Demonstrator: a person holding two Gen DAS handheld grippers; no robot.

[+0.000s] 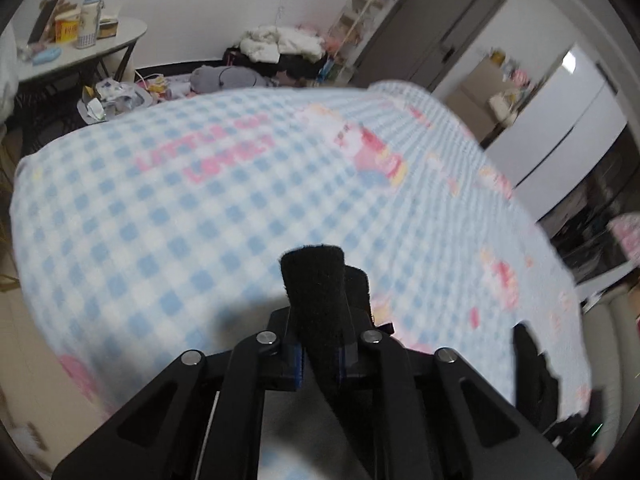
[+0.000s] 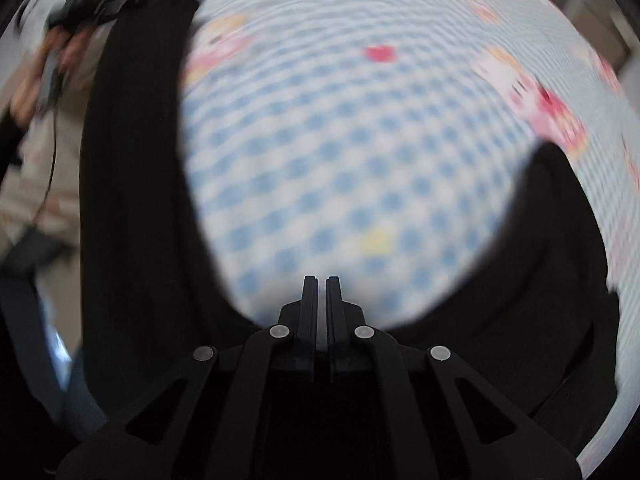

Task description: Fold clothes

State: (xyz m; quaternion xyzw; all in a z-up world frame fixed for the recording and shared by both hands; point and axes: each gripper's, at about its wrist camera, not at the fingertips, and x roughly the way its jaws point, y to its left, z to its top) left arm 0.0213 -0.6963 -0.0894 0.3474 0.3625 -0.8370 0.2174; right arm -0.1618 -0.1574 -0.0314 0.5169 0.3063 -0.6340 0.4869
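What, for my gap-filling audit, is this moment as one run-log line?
task: fold clothes | left gripper: shut on black fuzzy fabric garment | right gripper: shut, empty | surface: blue-and-white checked blanket

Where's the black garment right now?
In the right wrist view, the black garment drapes down the left side and curls under the right hand-held gripper to the lower right, lying over the blue-checked blanket.

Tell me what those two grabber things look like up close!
Both are black. The left gripper has fingers wrapped in fuzzy black padding, with a bit of blue near their base. The right gripper has thin, bare black fingers with ridged inner faces. Each has slanted black link bars joined by round silver pins.
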